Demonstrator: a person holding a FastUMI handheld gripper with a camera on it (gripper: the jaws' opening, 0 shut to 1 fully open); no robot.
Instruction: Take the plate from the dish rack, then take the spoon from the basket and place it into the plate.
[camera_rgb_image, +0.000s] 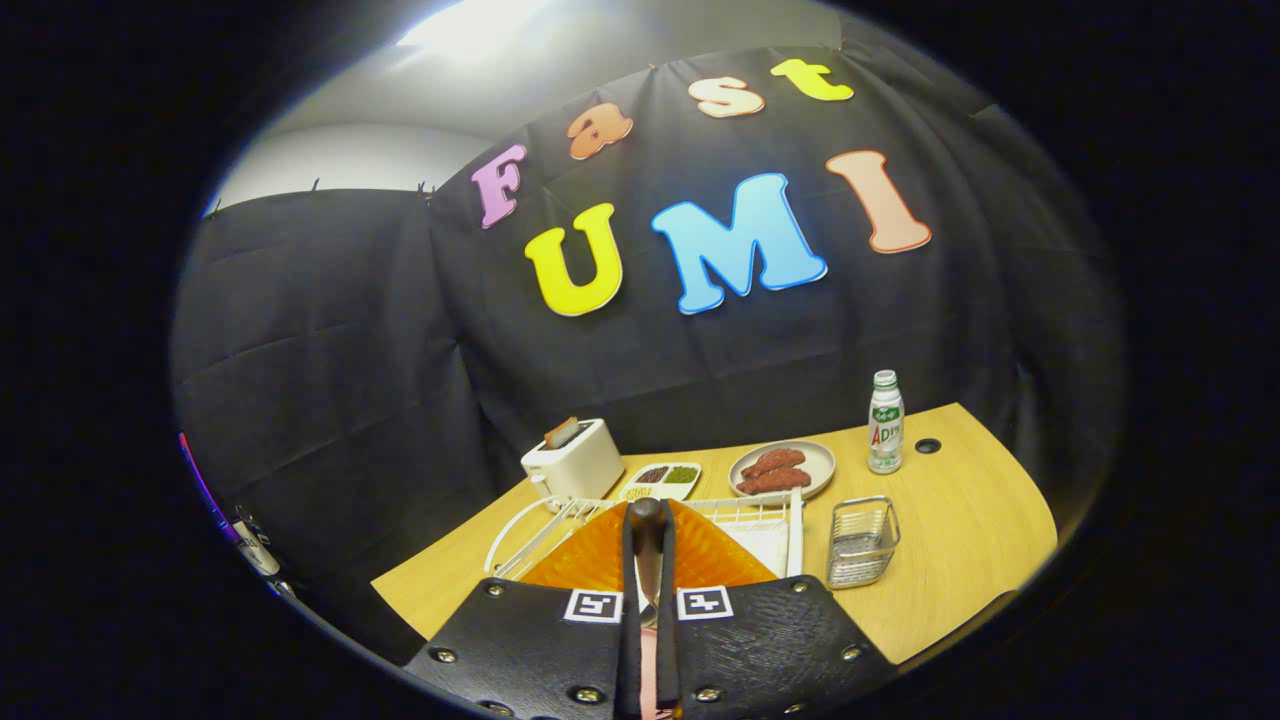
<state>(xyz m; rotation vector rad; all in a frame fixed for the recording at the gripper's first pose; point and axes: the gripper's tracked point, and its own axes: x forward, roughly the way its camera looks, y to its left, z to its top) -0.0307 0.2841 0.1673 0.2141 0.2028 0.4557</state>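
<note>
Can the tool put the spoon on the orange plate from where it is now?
Probably yes. The tool is shut on the spoon, and the orange plate lies just beyond its fingers, beside the white dish rack. Nothing visible stands between them.

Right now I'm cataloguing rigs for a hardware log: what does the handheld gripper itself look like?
The gripper has two broad black finger plates with a textured surface, studded along their edges with round silver rivets. Each plate carries a small square black-and-white tag near its inner tip. The plates sit nearly together, leaving a narrow slot.
</note>
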